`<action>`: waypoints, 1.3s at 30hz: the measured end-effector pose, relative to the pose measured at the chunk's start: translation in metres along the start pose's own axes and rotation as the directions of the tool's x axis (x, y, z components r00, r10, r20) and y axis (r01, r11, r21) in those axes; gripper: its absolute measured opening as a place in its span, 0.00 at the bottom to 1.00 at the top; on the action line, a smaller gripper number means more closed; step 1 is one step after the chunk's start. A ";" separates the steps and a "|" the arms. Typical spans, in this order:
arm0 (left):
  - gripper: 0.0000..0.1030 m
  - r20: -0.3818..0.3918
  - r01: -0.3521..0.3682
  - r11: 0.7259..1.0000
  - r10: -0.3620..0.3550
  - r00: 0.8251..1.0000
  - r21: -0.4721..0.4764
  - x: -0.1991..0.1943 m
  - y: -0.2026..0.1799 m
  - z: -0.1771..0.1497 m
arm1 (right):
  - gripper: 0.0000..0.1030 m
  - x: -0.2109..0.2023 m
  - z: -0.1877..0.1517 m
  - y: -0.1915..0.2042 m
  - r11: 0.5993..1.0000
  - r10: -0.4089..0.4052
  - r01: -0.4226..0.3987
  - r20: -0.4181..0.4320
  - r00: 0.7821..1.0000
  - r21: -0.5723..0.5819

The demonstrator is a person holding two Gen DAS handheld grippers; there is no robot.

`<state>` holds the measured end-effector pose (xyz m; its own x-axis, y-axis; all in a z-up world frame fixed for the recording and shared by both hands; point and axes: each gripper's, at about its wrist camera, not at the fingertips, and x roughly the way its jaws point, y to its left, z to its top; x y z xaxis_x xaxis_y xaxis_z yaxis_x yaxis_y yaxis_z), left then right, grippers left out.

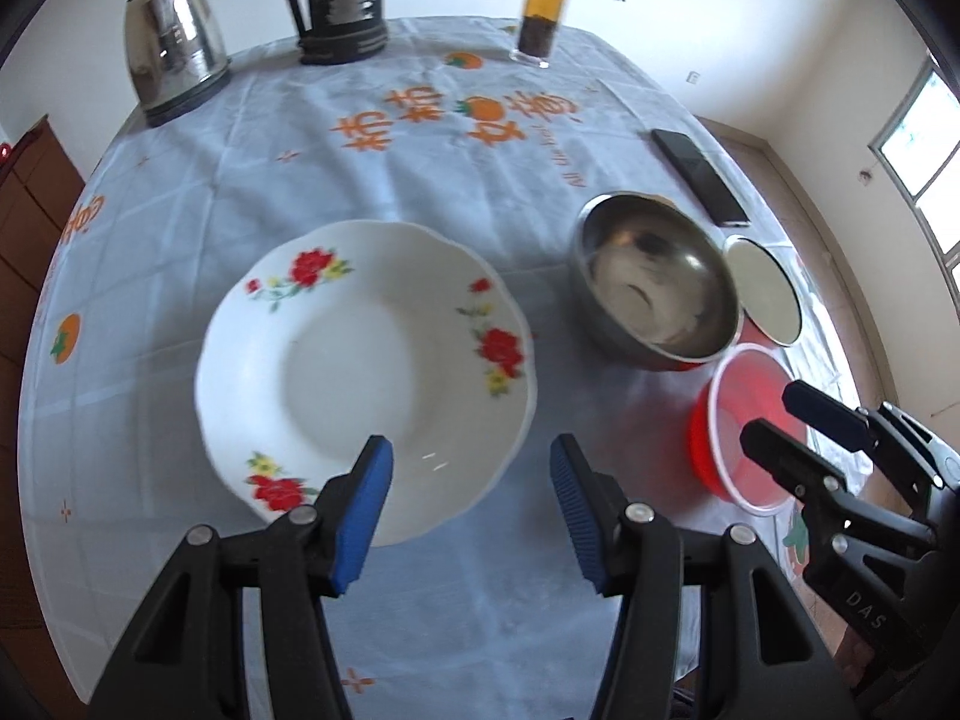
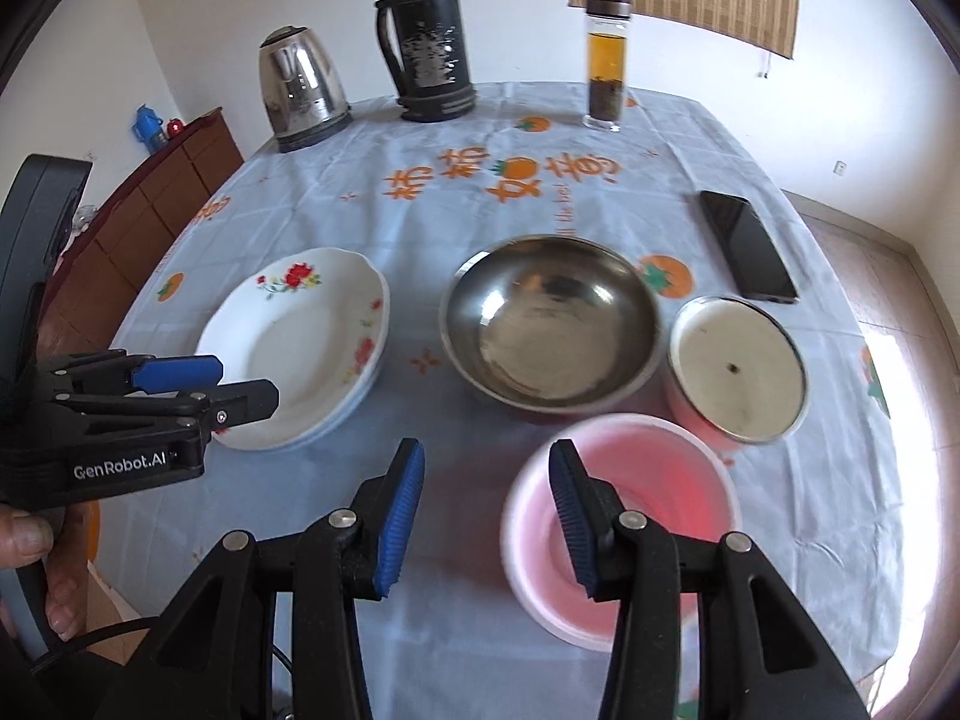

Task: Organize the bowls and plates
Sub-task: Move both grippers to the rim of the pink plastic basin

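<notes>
Nearest in, the left gripper (image 1: 471,459) hangs over the near rim of the floral plate (image 1: 366,372), jaws standing well apart with nothing between them but plate and cloth. The right gripper (image 2: 486,465) hovers with its jaws half-wide and empty, one finger over the near-left rim of the pink plastic bowl (image 2: 621,534), the other over bare cloth. A hand (image 2: 36,564) grips the left tool's handle at the edge of the right wrist view.

Across the surface (image 2: 480,600), draped in a pale blue cloth with orange print, the plate sits to the left, well apart from the bowls. Just beyond the pink bowl stands the steel bowl (image 2: 549,324), open side up, and beside it on the right a smaller lidded bowl (image 2: 738,369), the three clustered close together. Whether they touch is hard to tell.

Further back on the right lies a dark phone (image 2: 747,246), flat. Along the far edge stand a steel kettle (image 2: 303,90), a tall black thermos (image 2: 429,36) and a glass tea bottle (image 2: 606,63), all upright and clear of the dishes. A wooden cabinet (image 2: 150,210) lines the wall at left.
</notes>
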<state>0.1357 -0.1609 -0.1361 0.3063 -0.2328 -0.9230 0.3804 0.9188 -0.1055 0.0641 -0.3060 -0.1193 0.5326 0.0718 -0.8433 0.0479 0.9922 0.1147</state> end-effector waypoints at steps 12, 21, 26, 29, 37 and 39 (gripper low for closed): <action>0.54 -0.003 0.035 0.997 -0.035 0.999 0.071 0.000 -0.084 -0.004 | 0.44 -0.027 -0.028 -0.091 0.997 -0.012 0.010 0.028 1.000 0.082; 0.52 -0.060 0.017 0.998 -0.014 0.998 0.058 0.014 -0.120 -0.017 | 0.44 -0.019 -0.048 -0.131 0.992 0.040 -0.040 0.006 0.999 0.120; 0.48 -0.079 0.001 0.999 0.002 0.997 0.047 0.019 -0.125 -0.018 | 0.44 -0.013 -0.050 -0.134 0.991 0.072 -0.072 -0.002 0.997 0.111; 0.41 -0.100 0.001 0.999 0.003 0.995 0.046 0.026 -0.128 -0.017 | 0.41 -0.009 -0.049 -0.133 0.991 0.087 -0.086 -0.010 0.996 0.099; 0.35 -0.139 0.028 0.999 -0.023 0.990 0.035 0.041 -0.124 -0.012 | 0.33 0.008 -0.044 -0.121 0.994 0.104 -0.101 -0.062 0.993 0.050; 0.28 -0.153 0.045 0.998 -0.039 0.987 0.036 0.046 -0.123 -0.011 | 0.29 0.012 -0.043 -0.119 0.995 0.099 -0.097 -0.076 0.992 0.039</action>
<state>0.0936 -0.2813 -0.1699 0.1538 -0.2169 -0.9640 0.4253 0.8952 -0.1336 0.0286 -0.4193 -0.1656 0.4690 0.1774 -0.8652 0.0288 0.9760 0.2157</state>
